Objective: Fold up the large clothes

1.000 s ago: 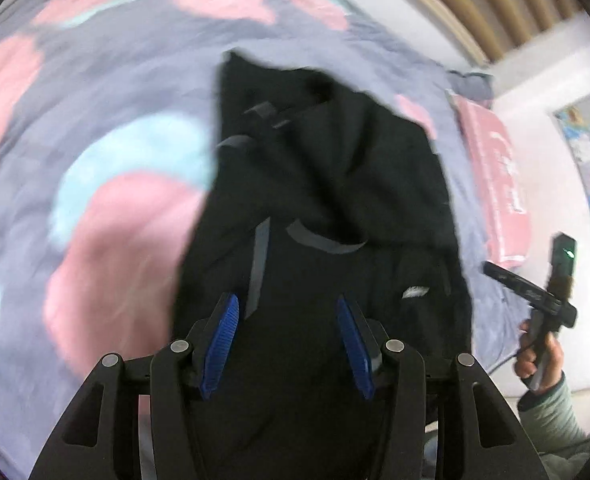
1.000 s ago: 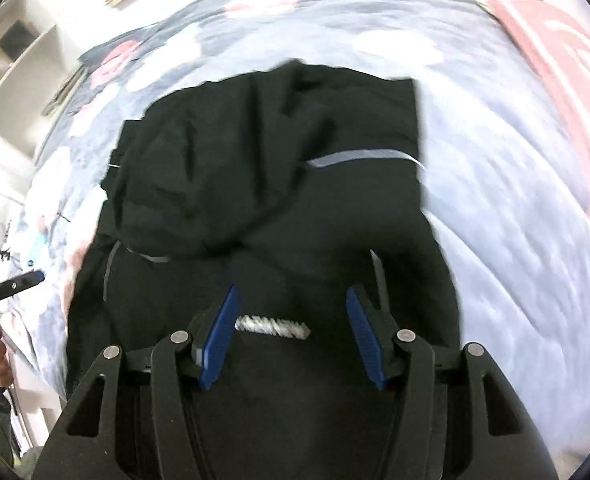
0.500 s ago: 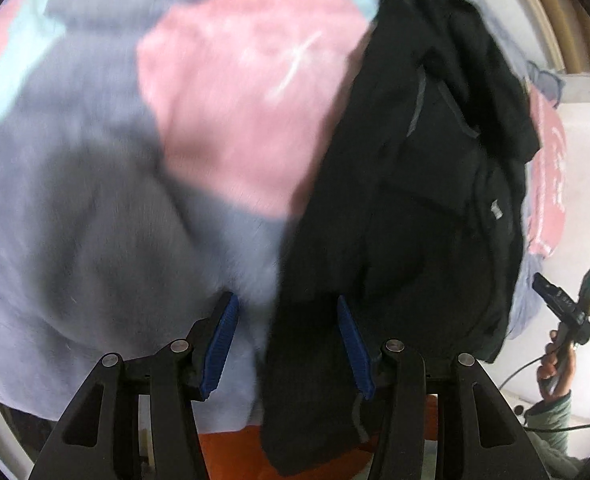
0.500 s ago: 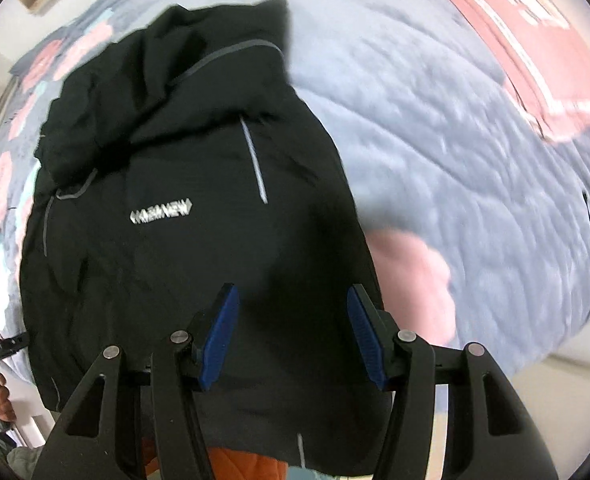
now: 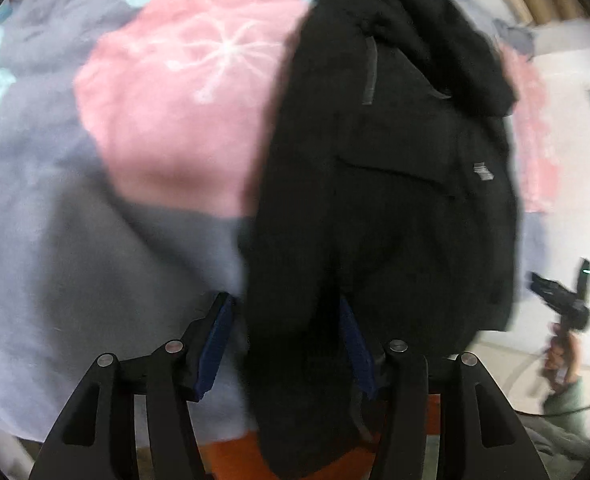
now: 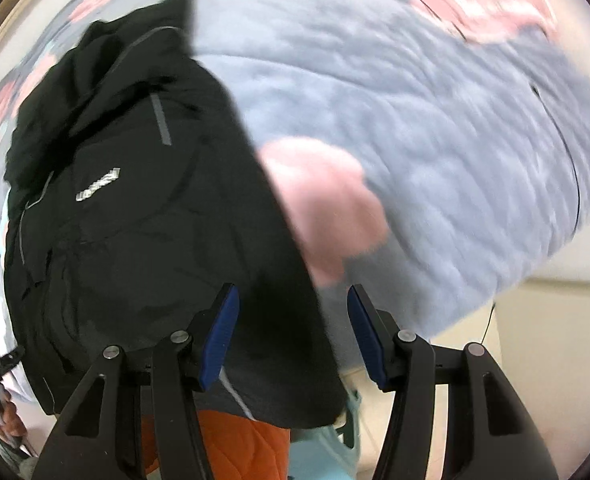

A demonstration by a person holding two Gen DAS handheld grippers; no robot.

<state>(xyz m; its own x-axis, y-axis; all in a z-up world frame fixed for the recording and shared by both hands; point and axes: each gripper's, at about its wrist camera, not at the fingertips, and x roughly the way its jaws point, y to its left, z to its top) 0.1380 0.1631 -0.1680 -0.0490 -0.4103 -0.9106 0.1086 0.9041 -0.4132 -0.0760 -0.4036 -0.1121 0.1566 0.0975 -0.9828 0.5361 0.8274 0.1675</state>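
Bed (image 6: pixel 435 128) with its grey-and-pink quilt carries the black jacket (image 6: pixel 135 216), which lies lengthwise with its hem hanging over the near edge. The step looks like reaching for the hem corners. Left claw (image 5: pixel 285 344) gapes wide, the hem's left part between its pads, unpinched; right claw (image 6: pixel 291 334) gapes over the right part. Next: close on both corners.

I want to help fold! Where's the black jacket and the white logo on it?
black jacket (image 6: pixel 143 248), right wrist view, middle of its front panel.
white logo (image 6: pixel 98 189), right wrist view, centre of the lettering.
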